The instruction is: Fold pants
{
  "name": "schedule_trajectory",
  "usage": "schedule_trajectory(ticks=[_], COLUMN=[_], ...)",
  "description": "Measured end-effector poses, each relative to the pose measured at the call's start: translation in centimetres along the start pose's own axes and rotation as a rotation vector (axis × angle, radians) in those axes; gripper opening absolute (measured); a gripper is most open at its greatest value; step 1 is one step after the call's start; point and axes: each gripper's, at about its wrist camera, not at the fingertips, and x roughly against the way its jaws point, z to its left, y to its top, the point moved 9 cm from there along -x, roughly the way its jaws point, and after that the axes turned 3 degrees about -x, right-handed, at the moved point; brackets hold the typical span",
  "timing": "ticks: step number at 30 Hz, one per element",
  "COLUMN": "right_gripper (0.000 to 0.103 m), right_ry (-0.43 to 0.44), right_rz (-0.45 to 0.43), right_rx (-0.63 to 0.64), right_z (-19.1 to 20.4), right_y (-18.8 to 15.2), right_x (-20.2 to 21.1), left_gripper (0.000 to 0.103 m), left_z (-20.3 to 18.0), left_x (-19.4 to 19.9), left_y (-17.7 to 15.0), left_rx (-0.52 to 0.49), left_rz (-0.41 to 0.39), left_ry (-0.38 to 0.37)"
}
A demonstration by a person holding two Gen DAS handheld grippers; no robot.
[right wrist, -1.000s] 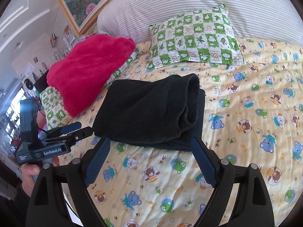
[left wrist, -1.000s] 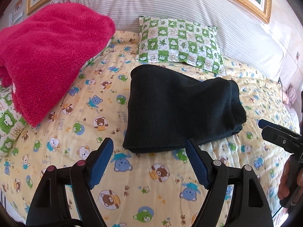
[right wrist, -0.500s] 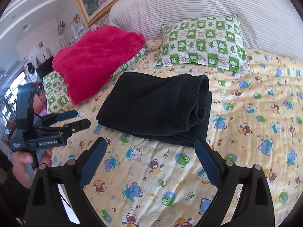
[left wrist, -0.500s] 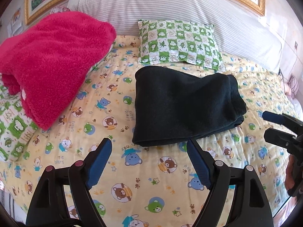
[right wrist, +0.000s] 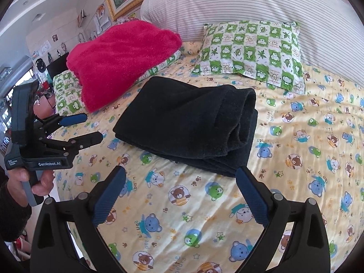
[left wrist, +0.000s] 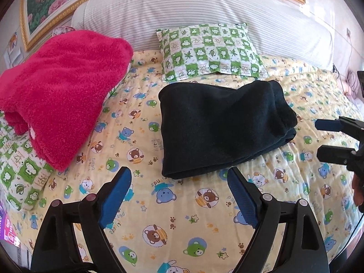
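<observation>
The dark pants (left wrist: 218, 127) lie folded in a thick bundle on the bear-print bedsheet (left wrist: 182, 216), just short of the green checked pillow; they also show in the right wrist view (right wrist: 188, 122). My left gripper (left wrist: 179, 177) is open and empty, above the sheet, short of the bundle's near edge. My right gripper (right wrist: 179, 177) is open and empty, also short of the bundle. The right gripper shows at the right edge of the left wrist view (left wrist: 318, 138); the left gripper shows at the left of the right wrist view (right wrist: 93, 128).
A fluffy pink blanket (left wrist: 59, 100) lies on the left of the bed over a green checked pillow. Another green checked pillow (left wrist: 211, 52) leans at the striped headboard (left wrist: 204, 11). The bed's left edge (right wrist: 56, 193) is near the left hand.
Both grippers have drawn back from the folded pants and risen a little, so the bundle sits farther away in both views. The pants have not moved.
</observation>
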Motion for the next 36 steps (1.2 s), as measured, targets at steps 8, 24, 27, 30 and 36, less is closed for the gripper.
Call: schedule_trajectory(ticks=[8, 24, 27, 30, 36], right_gripper=[0.098, 0.098, 0.098, 0.098, 0.098], right_ry=[0.003, 0.009, 0.011, 0.014, 0.016], right_rz=[0.002, 0.049, 0.052, 0.051, 0.053], right_rx=[0.007, -0.028, -0.029, -0.032, -0.038], right_z=[-0.5, -2.1, -2.3, -2.5, -2.8], right_y=[0.3, -0.2, -0.2, -0.1, 0.1], right_x=[-0.6, -2.8, -3.0, -3.2, -3.5], left_gripper=[0.088, 0.088, 0.088, 0.088, 0.089], left_z=[0.4, -0.4, -0.5, -0.4, -0.6], left_x=[-1.4, -3.8, -4.1, -4.2, -4.6], left_y=[0.1, 0.2, 0.2, 0.2, 0.3], left_rx=[0.015, -0.002, 0.001, 0.002, 0.007], left_rz=[0.019, 0.056, 0.059, 0.062, 0.064], left_ry=[-0.002, -0.008, -0.012, -0.009, -0.017])
